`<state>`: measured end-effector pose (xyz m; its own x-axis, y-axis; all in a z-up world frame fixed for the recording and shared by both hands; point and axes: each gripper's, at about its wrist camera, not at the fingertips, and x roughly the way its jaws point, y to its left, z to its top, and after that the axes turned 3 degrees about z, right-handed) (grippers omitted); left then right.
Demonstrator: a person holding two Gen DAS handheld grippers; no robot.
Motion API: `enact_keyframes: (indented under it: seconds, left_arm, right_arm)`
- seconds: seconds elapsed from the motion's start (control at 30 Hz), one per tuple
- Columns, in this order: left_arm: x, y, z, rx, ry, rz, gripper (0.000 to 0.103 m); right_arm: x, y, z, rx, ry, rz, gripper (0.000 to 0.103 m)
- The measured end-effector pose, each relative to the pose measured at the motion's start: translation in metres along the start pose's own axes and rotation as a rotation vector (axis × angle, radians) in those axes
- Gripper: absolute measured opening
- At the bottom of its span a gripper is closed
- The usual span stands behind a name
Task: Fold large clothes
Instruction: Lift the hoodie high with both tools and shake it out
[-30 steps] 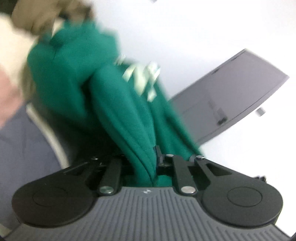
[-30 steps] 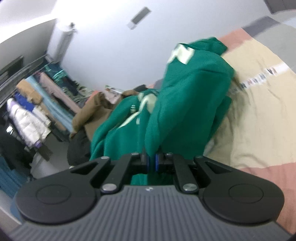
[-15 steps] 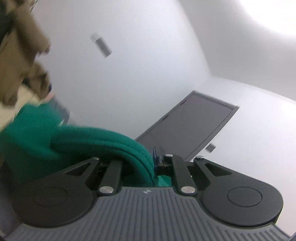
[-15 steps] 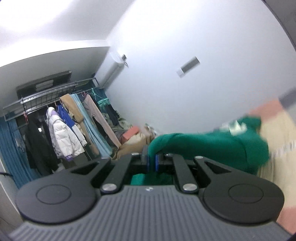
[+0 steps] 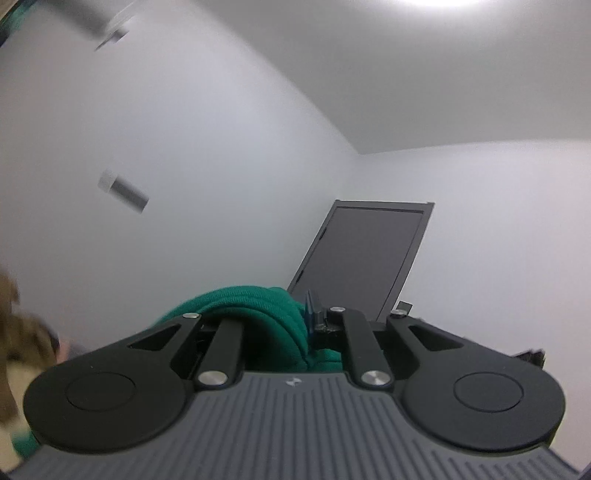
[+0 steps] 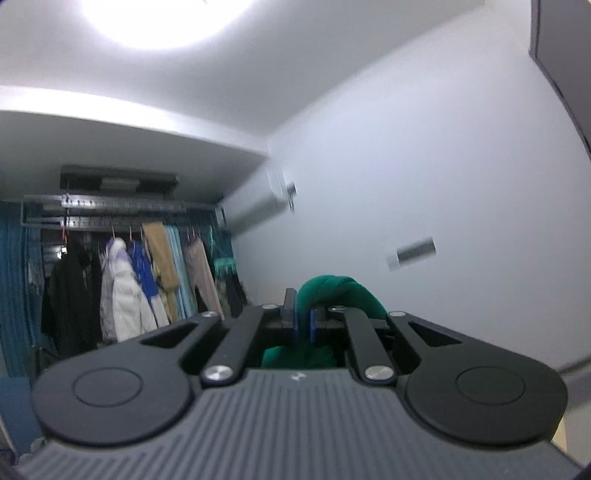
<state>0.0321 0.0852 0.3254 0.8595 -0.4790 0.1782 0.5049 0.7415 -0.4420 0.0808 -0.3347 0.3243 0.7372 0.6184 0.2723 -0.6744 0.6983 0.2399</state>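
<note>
The left gripper [image 5: 295, 317] pointed a little above level at a white wall, its jaws drawn narrow and clamped on a thick fold of the green garment [image 5: 258, 306]. The cloth bulged up over the left finger and hung down out of sight below the gripper body. A dark door [image 5: 362, 258] stood beyond it, and a blurred brown cloth [image 5: 22, 332] showed at the left edge.

The right gripper [image 6: 303, 321] also aimed slightly upward, jaws nearly closed and pinching another part of the same green garment [image 6: 332, 291], which humped over the right finger and dropped away behind it. To the left hung a rack of clothes [image 6: 129, 280] under a metal rail [image 6: 110, 214]. A ceiling light [image 6: 159, 22] glared overhead, and an air conditioner [image 6: 258, 206] sat high on the wall.
</note>
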Motion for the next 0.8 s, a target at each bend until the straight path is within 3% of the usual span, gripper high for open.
enact_keyframes:
  seconds: [0.1, 0.2, 0.3, 0.37, 0.43, 0.53, 0.8]
  left_arm:
    - [0.01, -0.029, 0.047, 0.08, -0.015, -0.014, 0.015]
    - [0.026, -0.052, 0.081, 0.155, -0.028, 0.019, 0.015]
    - [0.062, -0.048, 0.095, 0.184, 0.001, 0.085, 0.015]
    - [0.088, -0.034, 0.087, 0.192, 0.042, 0.129, 0.015]
    - [0.119, -0.007, 0.066, 0.182, 0.096, 0.17, 0.015]
    - [0.161, 0.047, 0.009, 0.156, 0.179, 0.234, 0.015]
    - [0.262, 0.216, -0.144, 0.095, 0.301, 0.392, 0.015]
  right_arm:
    - [0.012, 0.008, 0.042, -0.004, -0.061, 0.003, 0.009]
    - [0.027, 0.015, 0.074, -0.051, -0.104, -0.02, 0.009]
    - [0.051, 0.015, 0.096, -0.08, -0.1, -0.063, 0.009]
    - [0.071, 0.002, 0.096, -0.072, -0.065, -0.097, 0.009]
    - [0.09, -0.016, 0.081, -0.106, -0.013, -0.16, 0.009]
    - [0.11, -0.06, 0.039, -0.053, 0.067, -0.219, 0.009]
    - [0.18, -0.165, -0.12, -0.052, 0.182, -0.36, 0.009]
